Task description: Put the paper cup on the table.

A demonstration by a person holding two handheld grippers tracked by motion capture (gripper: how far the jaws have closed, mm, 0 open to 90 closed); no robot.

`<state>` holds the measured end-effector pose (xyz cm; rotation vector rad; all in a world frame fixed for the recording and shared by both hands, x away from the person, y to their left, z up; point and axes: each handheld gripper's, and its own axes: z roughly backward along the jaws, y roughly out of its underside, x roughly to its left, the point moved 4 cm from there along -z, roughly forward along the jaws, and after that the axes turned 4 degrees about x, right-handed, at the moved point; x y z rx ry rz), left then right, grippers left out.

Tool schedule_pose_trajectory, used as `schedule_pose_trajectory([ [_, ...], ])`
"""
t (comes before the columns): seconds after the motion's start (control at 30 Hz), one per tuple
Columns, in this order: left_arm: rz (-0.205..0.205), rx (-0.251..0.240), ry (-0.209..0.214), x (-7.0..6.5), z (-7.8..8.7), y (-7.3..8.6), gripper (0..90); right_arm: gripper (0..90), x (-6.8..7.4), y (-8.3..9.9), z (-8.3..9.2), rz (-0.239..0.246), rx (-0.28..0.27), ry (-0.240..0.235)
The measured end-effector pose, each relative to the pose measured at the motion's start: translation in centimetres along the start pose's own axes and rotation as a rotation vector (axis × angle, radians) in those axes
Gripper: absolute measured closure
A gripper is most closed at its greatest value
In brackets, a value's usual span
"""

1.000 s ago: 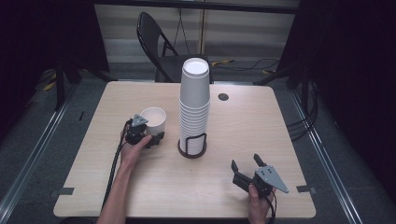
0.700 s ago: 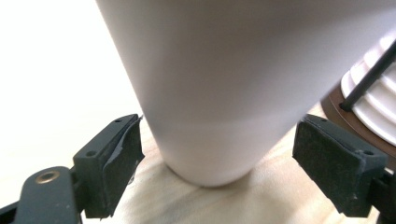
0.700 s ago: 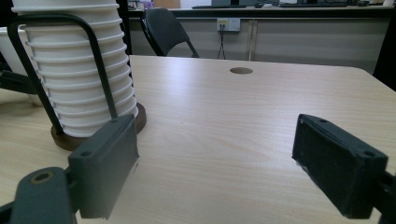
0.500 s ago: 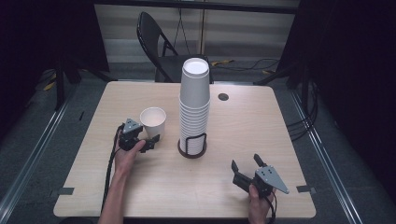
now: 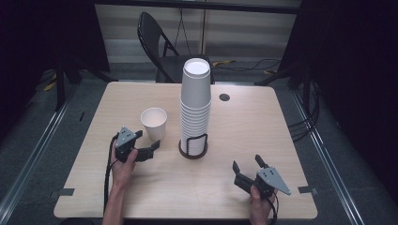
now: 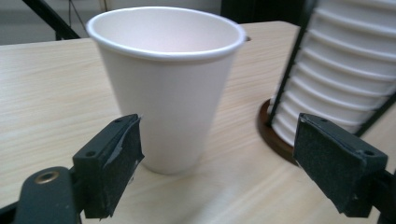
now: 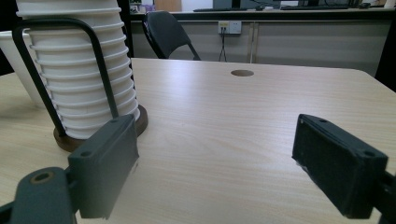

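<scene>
From the high view, one single white paper cup (image 5: pixel 153 123) stands upright on the pale wooden counter (image 5: pixel 234 117), just left of one tall stack of white paper cups (image 5: pixel 195 105) seated in one black wire holder on a round dark base (image 5: pixel 192 146); a second ago the left tool (image 5: pixel 149 147) sat against this cup, and it has since drawn back toward the person's side, leaving the cup standing free; that suggests a cup has been pulled from the stack and set down, the release now done; the left tool's jaws stand wide, empty, pointing at the cup; the right tool (image 5: pixel 247 165) rests near the counter's front right, unmoved across the second, jaws wide and holding nothing; two tools, two hands, one folding black chair (image 5: pixel 162 44) beyond the counter, one round cable hole (image 5: pixel 224 97) in the top.

In the left gripper view, the single cup (image 6: pixel 168 88) stands upright just ahead of the two black padded jaws, spread well wider than the cup and not touching it; the stack in its holder (image 6: pixel 336 79) rises just to one side.

In the right gripper view, the two jaws are spread wide over bare counter (image 7: pixel 243 135); the stack in the wire holder (image 7: pixel 79 70) stands ahead on one side, with the rim and wall of the single cup (image 7: pixel 16 65) peeping from behind it.
</scene>
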<state>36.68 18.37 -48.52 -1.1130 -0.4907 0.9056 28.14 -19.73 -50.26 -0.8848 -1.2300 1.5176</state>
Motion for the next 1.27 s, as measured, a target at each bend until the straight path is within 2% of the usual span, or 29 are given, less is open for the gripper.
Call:
schedule_pose_trajectory([
  [0.07, -0.010, -0.010, 0.019, -0.6, 0.4, 0.0, 15.4, 13.5, 0.0, 0.0, 0.0, 0.005, 0.000, -0.001],
  [0.2, -0.075, -0.042, 0.034, -1.9, 1.4, 0.3, 15.4, 13.5, 0.0, 0.0, 0.0, 0.001, -0.001, -0.001],
  [0.37, -0.051, -0.067, 0.049, -2.9, 2.6, 1.1, 15.4, 13.5, 0.0, 0.0, 0.0, 0.004, -0.001, -0.003],
  [0.47, -0.071, -0.063, 0.038, -3.5, 3.0, 1.6, 15.4, 13.5, 0.0, 0.0, 0.0, 0.001, -0.002, -0.008],
  [0.53, -0.056, -0.074, 0.021, -4.1, 3.1, 1.9, 15.5, 13.5, 0.0, 0.0, 0.0, 0.004, -0.003, -0.006],
  [0.67, -0.033, -0.073, 0.043, -5.2, 3.0, 2.5, 15.4, 13.5, 0.0, 0.0, 0.0, 0.006, -0.005, -0.007],
  [0.7, -0.038, -0.072, 0.034, -5.5, 3.0, 2.7, 15.4, 13.5, 0.0, 0.0, 0.1, 0.003, -0.004, -0.010],
  [0.77, -0.024, -0.072, 0.018, -5.9, 2.9, 3.1, 15.4, 13.5, 0.0, 0.0, 0.1, 0.002, -0.004, -0.010],
  [0.83, -0.016, -0.069, 0.005, -6.2, 2.7, 3.4, 15.4, 13.4, 0.0, 0.0, 0.0, 0.004, -0.006, -0.007],
  [0.87, -0.025, -0.062, -0.006, -6.2, 2.6, 3.6, 15.4, 13.3, 0.0, 0.0, 0.1, 0.002, -0.007, -0.007],
  [0.93, -0.003, -0.063, -0.002, -6.1, 2.5, 3.8, 15.4, 13.3, 0.0, 0.0, 0.1, 0.001, -0.012, -0.004],
  [0.97, -0.007, -0.063, 0.000, -6.1, 2.5, 3.9, 15.4, 13.3, 0.0, 0.0, 0.1, 0.001, -0.013, -0.003],
  [1.1, 0.005, -0.086, -0.022, -6.2, 2.6, 3.9, 15.4, 13.3, 0.0, 0.0, 0.0, 0.006, -0.004, 0.000],
  [1.17, 0.005, -0.080, -0.027, -6.2, 2.4, 3.8, 15.4, 13.3, 0.0, 0.0, -0.1, 0.009, 0.001, 0.011],
  [1.27, -0.037, -0.080, -0.050, -6.5, 2.3, 3.8, 15.5, 13.5, 0.0, 0.0, -0.5, -0.005, 0.055, 0.041],
])
